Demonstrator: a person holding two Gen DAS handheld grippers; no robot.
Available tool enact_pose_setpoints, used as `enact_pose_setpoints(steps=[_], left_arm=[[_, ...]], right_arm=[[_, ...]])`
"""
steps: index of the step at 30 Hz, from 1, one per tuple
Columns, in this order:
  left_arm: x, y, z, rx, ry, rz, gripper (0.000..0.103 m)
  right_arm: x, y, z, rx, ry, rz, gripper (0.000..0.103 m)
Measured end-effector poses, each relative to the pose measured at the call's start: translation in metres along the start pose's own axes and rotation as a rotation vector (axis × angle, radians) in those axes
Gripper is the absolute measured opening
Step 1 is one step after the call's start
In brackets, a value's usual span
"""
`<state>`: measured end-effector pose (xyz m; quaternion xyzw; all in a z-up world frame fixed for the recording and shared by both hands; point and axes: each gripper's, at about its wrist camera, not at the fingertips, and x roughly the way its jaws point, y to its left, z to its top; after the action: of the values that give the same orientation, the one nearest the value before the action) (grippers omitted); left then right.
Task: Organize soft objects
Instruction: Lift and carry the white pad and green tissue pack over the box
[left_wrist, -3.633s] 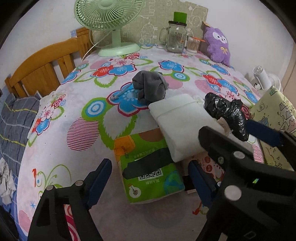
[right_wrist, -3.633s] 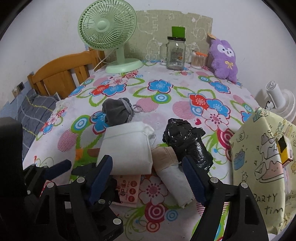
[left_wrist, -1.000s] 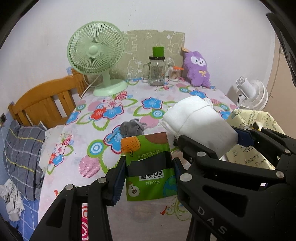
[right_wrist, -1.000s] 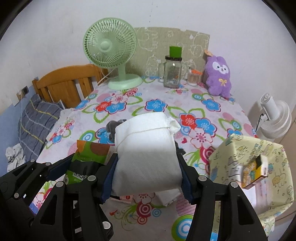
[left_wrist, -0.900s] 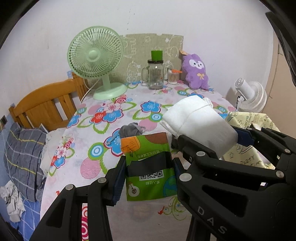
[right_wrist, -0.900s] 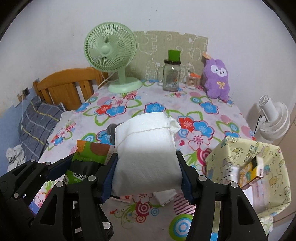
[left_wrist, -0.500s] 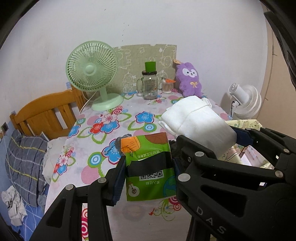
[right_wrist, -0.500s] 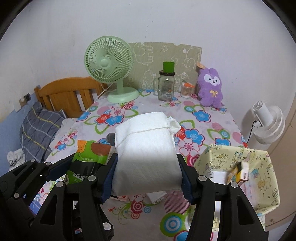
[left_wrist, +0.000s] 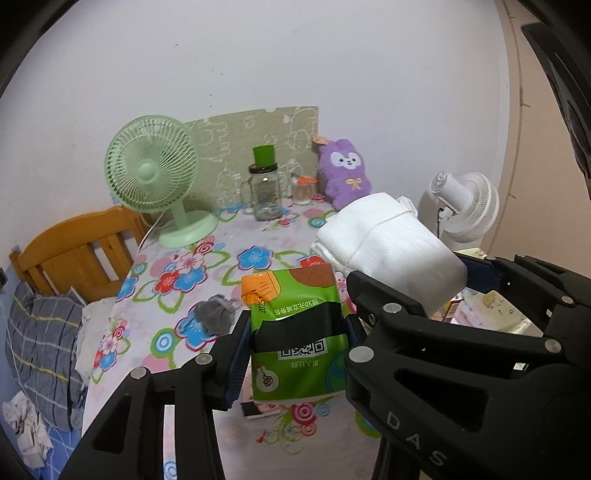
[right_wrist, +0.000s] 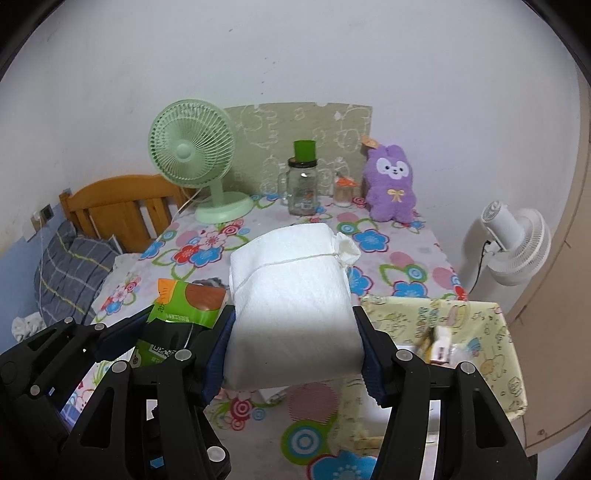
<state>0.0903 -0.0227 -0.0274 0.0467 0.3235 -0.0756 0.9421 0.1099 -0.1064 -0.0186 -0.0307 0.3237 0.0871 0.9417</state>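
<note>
Two hand-held grippers raised above a table covered by a flowered cloth (right_wrist: 406, 258). The left gripper (left_wrist: 297, 341) is clamped on a green tissue pack (left_wrist: 297, 332), its blue-padded fingers pressing the pack's two sides; the pack hangs clear of the tabletop with its orange corner uppermost and a QR code on the near face. The right gripper (right_wrist: 293, 343) is clamped on a white fabric bundle (right_wrist: 291, 295) tied round with thin string, likewise held in the air, just to the right of the tissue pack and slightly higher. Below and to the right of the bundle stands a pale yellow printed storage bag (right_wrist: 480, 325), open at the top, with small packets visible inside; it sits at the near right edge of the table. On the cloth, left of the tissue pack, lies a crumpled grey garment (left_wrist: 214, 314). At the far edge, against the wall, stand a green desk fan (right_wrist: 195, 155), a glass jar (right_wrist: 303, 188) with a green cup on its lid, a small container with an orange top (right_wrist: 343, 190), and a purple plush rabbit (right_wrist: 391, 184). A white floor fan (right_wrist: 513, 240) stands to the right of the table; a wooden headboard (right_wrist: 122, 203) and a grey checked pillow (right_wrist: 70, 266) lie to the left.
</note>
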Motion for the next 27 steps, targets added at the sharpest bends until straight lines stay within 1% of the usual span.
enact_pose_setpoints(steps=[13,27], left_arm=[[0.003,-0.044,0.012,0.061,-0.017,-0.052,0.050],[0.021,-0.089,0.017,0.112,-0.011,-0.126,0.050]], right_arm=[[-0.012,-0.045,-0.001,0.039,-0.018,-0.051,0.063],[-0.013,-0.093,-0.012,0.088,-0.013,-0.114,0.063]])
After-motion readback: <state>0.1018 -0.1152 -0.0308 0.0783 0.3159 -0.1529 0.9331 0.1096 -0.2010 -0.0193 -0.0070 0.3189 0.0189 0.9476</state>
